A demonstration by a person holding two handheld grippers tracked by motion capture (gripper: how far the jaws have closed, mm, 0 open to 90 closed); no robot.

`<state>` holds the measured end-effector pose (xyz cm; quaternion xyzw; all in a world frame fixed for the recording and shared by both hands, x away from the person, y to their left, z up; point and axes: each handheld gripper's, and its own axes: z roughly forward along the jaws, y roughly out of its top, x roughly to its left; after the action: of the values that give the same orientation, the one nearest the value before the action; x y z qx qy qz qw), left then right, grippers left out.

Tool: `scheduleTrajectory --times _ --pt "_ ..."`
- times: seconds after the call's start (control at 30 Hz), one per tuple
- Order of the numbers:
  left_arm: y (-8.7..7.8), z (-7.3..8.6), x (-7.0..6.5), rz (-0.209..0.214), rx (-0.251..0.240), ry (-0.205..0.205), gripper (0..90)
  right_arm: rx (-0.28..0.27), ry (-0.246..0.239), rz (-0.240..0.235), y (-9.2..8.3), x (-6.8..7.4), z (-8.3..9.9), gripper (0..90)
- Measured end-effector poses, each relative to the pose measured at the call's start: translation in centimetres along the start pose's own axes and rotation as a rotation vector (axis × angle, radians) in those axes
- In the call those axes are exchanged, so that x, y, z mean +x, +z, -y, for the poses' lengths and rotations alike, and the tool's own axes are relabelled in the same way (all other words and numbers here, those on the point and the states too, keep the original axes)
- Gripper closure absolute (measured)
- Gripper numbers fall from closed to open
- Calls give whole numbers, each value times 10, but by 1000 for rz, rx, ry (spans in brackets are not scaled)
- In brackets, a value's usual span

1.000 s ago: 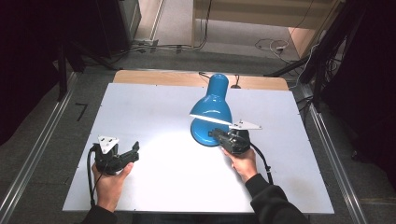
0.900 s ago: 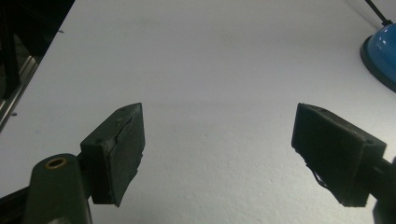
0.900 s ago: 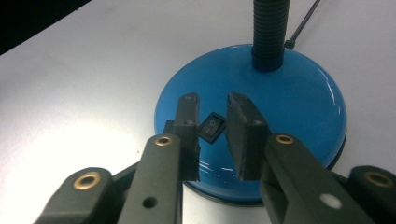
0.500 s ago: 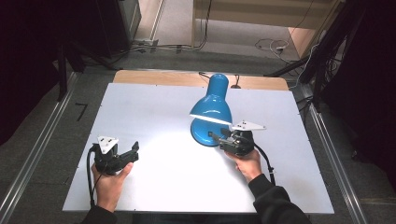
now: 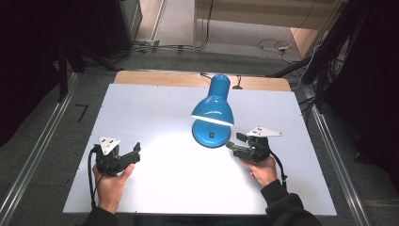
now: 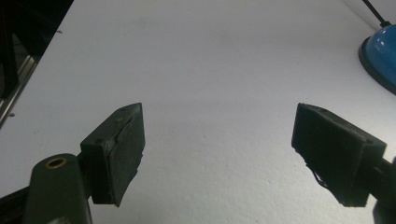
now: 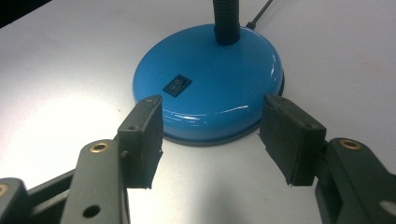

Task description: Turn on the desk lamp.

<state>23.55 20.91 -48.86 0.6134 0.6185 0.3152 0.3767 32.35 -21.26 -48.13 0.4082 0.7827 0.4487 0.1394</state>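
Note:
A blue desk lamp (image 5: 212, 104) stands at the middle right of the white table (image 5: 160, 117), its shade lit and bent over its round base (image 7: 210, 84). The base carries a black rocker switch (image 7: 177, 85) and a black gooseneck (image 7: 226, 21). My right gripper (image 5: 234, 142) sits just right of the base and points at it. In the right gripper view this gripper (image 7: 212, 140) is open, its jaws have just been opening, and nothing is between them. My left gripper (image 5: 136, 153) rests at the front left, and in the left gripper view it (image 6: 217, 149) stands open over bare table.
The lamp's cable (image 5: 204, 75) runs off the far edge over a wooden strip (image 5: 155, 77). Metal rails (image 5: 42, 146) flank the table on both sides. The lamp casts a bright patch on the table left of its base.
My right gripper has drawn back from under the shade, away from the lamp base toward the right, and its jaws have spread apart. The left gripper has not moved.

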Motion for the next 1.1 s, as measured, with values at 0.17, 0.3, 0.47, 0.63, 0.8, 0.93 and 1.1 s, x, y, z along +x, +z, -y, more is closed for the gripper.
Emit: scheduleTrajectory --times 0.17,0.3,0.47,0.63,0.8,0.93,1.1 --pt "0 0 0 1 2 -3 178 -9 6 -1 -9 -2 3 363" --pt "0 0 0 0 1 -5 178 2 4 7 -14 -5 8 354" --pt "0 0 1 2 1 -7 179 0 6 18 -20 -8 10 347" --pt "0 0 0 1 4 -5 178 -7 7 36 -30 -13 15 347" --pt "0 0 0 2 4 -5 178 -3 8 46 -36 -16 19 345" --pt "1 0 0 4 5 -6 179 2 0 58 -41 -17 21 339" --pt "0 0 1 2 1 -11 178 7 1 74 -47 -20 25 327"
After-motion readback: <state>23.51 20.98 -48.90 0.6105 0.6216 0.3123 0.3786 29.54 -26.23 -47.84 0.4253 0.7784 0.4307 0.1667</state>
